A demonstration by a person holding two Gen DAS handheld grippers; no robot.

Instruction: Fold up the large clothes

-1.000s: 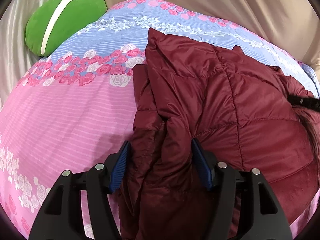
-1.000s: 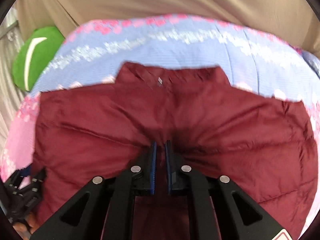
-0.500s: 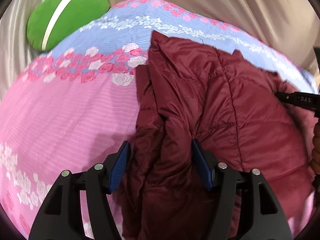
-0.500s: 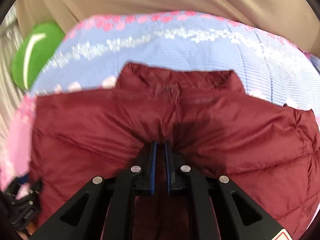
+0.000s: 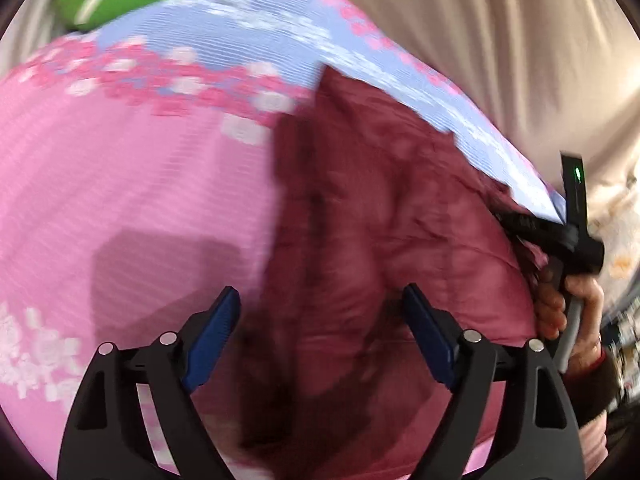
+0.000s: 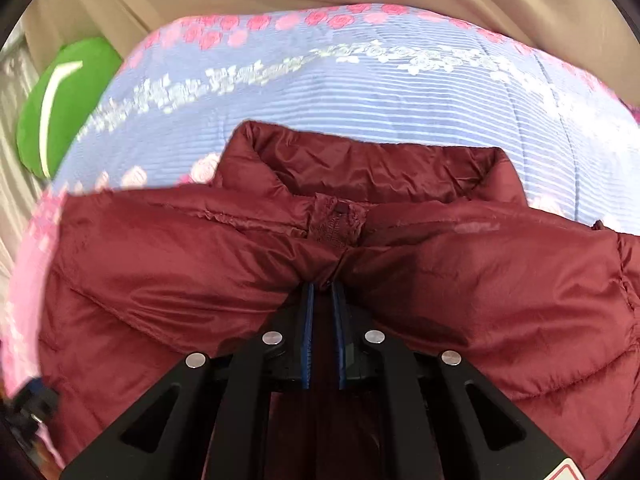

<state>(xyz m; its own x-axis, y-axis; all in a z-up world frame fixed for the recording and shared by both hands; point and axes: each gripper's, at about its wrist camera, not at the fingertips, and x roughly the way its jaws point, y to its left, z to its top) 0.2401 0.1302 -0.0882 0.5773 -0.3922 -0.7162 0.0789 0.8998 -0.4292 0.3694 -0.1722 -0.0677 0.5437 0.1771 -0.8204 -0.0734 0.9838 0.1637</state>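
Observation:
A dark red puffer jacket (image 6: 160, 264) lies spread on the bed, collar (image 6: 360, 164) towards the far side. My right gripper (image 6: 323, 292) is shut on a pinch of its fabric just below the collar. In the blurred left wrist view the jacket (image 5: 380, 220) runs up the middle, and my left gripper (image 5: 320, 328) hovers over its bunched edge. The left jaws are opening wide; fabric lies between them but the blue pads (image 5: 216, 332) stand clear of it. At that view's right edge the right gripper (image 5: 560, 236) rests on the jacket, held by a hand (image 5: 576, 304).
A pink and blue flowered bedspread (image 6: 320, 92) covers the bed; its pink part (image 5: 140, 200) lies left of the jacket. A green cushion (image 6: 60, 108) sits at the far left corner. Beige curtains (image 5: 500, 40) hang behind the bed.
The left jaws have spread and let go of the bunched jacket edge, and that view has swung and rolled. The right gripper has pulled its fabric closer to the collar.

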